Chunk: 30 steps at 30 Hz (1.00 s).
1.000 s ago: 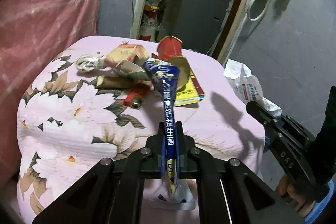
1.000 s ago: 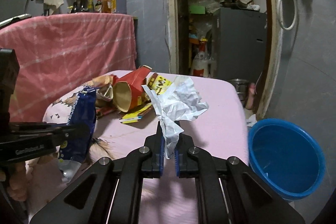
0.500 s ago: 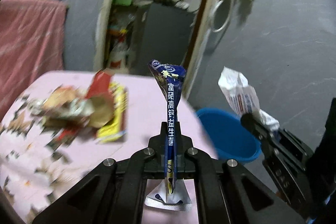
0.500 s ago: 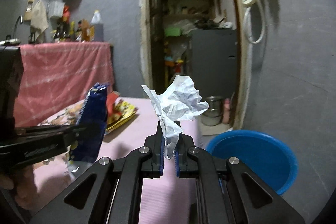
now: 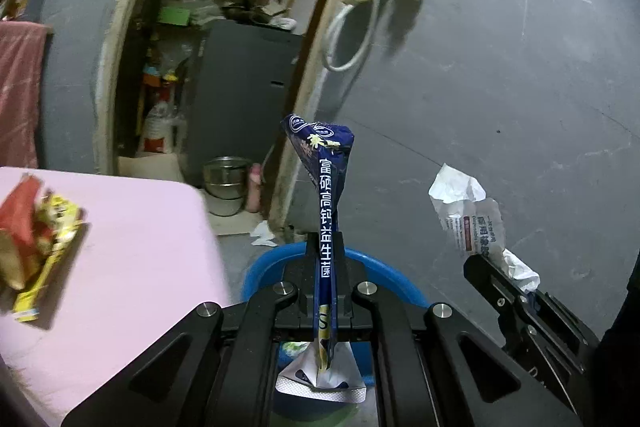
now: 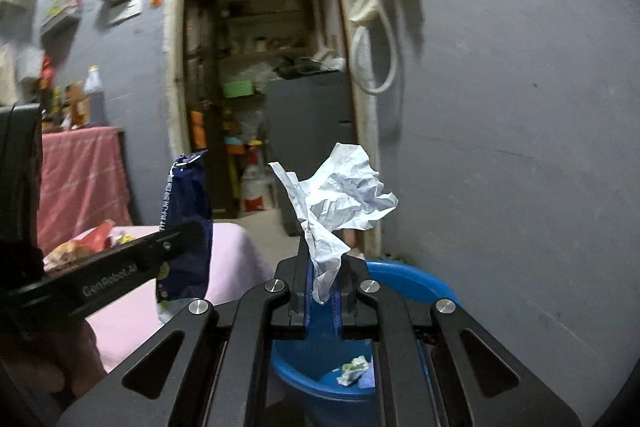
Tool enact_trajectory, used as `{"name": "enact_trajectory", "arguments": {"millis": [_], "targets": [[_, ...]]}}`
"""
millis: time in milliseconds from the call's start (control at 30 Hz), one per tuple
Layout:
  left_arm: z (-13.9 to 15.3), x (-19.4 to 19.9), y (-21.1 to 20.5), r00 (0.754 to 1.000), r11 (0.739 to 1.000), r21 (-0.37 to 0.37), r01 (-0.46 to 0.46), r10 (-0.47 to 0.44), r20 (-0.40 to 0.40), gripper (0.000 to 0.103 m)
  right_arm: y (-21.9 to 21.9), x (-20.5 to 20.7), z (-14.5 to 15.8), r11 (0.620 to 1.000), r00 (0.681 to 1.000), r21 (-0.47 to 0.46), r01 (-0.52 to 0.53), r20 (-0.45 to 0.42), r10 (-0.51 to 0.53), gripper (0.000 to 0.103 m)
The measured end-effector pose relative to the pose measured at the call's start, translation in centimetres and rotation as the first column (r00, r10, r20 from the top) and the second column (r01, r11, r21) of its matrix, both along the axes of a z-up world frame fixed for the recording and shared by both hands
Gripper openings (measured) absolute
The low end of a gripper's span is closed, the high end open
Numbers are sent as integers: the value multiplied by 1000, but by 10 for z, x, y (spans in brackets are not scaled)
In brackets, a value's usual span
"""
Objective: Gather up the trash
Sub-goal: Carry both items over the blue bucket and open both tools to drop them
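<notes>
My left gripper (image 5: 326, 259) is shut on a dark blue snack wrapper (image 5: 325, 171) that stands up between the fingers, above the blue basin (image 5: 384, 273). My right gripper (image 6: 325, 279) is shut on a crumpled white paper (image 6: 340, 199), also above the blue basin (image 6: 416, 283), which holds a few small scraps (image 6: 352, 375). The right gripper with its paper (image 5: 468, 215) shows at the right of the left wrist view. The left gripper and the blue wrapper (image 6: 188, 227) show at the left of the right wrist view.
A pink-covered table (image 5: 132, 247) lies to the left with a pile of red and yellow trash (image 5: 36, 223). A doorway with a grey cabinet (image 5: 244, 87), a metal pot (image 5: 226, 179) and a white scrap (image 5: 262, 233) on the floor lie beyond. A grey wall is at the right.
Both grippers swung right, away from the table and over the blue basin, each still holding its piece. The trash pile has slid to the left edge of the left wrist view.
</notes>
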<state>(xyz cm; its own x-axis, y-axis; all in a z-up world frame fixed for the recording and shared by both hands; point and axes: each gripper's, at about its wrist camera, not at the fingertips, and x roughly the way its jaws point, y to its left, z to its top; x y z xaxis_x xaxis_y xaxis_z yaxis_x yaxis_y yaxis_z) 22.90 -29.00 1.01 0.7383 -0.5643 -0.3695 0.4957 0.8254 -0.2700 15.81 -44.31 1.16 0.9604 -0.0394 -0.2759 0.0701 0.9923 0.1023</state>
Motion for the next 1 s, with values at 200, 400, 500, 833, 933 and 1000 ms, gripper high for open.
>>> {"name": "enact_trajectory", "arguments": {"millis": [200, 400, 500, 833, 933, 1000], "targets": [[-14, 27, -27, 997, 999, 28, 40, -38, -67, 2, -24, 8, -8, 998, 997, 45, 54, -55, -51, 6], [-38, 54, -42, 982, 996, 61, 68, -56, -181, 2, -41, 24, -22, 990, 987, 107, 93, -141, -78, 6], [-47, 63, -42, 974, 995, 76, 65, -46, -223, 3, -45, 28, -27, 987, 982, 118, 106, -166, -86, 7], [-55, 61, -35, 967, 996, 81, 34, -13, -253, 29, -47, 40, -33, 983, 970, 134, 127, -224, -95, 24], [-48, 58, -29, 970, 997, 71, 15, 3, -243, 34, -46, 42, -31, 983, 971, 136, 125, -221, -93, 26], [-42, 55, -23, 974, 998, 61, -2, 16, -228, 40, -45, 40, -29, 983, 973, 133, 124, -213, -94, 27]]}}
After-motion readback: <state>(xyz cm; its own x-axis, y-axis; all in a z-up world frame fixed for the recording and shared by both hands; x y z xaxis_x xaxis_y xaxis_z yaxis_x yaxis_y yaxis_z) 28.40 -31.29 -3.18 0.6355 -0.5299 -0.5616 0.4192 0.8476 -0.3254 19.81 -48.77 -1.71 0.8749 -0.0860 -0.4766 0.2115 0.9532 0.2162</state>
